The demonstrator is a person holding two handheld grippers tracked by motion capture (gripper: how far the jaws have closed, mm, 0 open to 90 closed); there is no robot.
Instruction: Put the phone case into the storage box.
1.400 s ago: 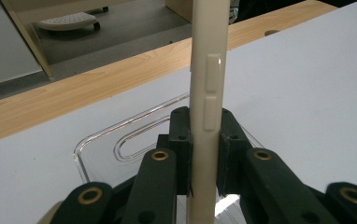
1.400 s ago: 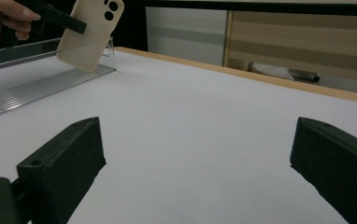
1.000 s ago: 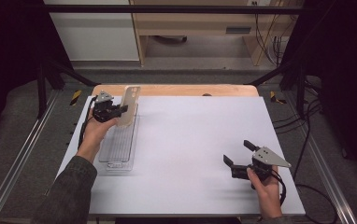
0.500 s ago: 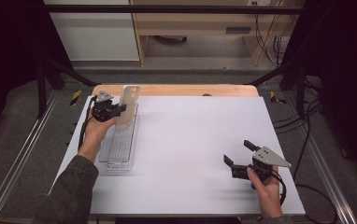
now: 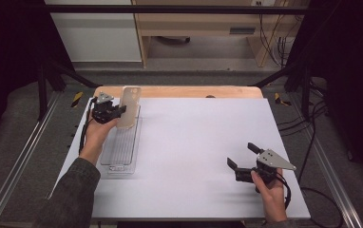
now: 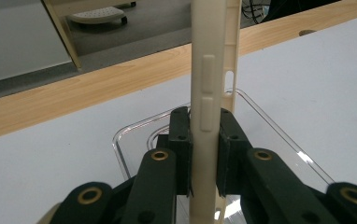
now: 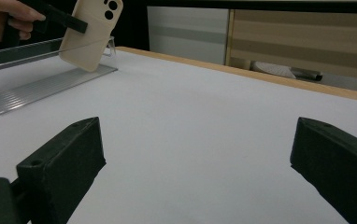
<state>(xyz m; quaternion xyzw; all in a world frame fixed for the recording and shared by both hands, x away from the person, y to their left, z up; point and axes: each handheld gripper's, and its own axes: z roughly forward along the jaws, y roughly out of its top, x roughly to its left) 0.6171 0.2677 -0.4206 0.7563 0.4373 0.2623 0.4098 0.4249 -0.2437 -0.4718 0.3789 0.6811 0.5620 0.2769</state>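
Item: beige phone case (image 5: 129,107), held edge-on and upright at the upper left of the high view
Holder: left gripper (image 5: 114,111), its two black jaws pressed onto the case's flat faces, one on each side, low on the case
Case detail: side button mouldings (image 6: 206,92) face the left gripper view's camera; two round camera openings (image 7: 109,10) show at the upper left of the right gripper view
Position: case hangs over the far end of the clear plastic tray (image 5: 118,147); its lower corner seems lifted off the tray floor, though the angle leaves this uncertain
Tray: long, ribbed base, lying lengthwise along the left side of the white table (image 5: 194,142)
Second tool: right gripper (image 5: 244,156), lower right of the high view, jaws spread wide with nothing between, well apart from the case
Writing: no brand or label legible on case or tray
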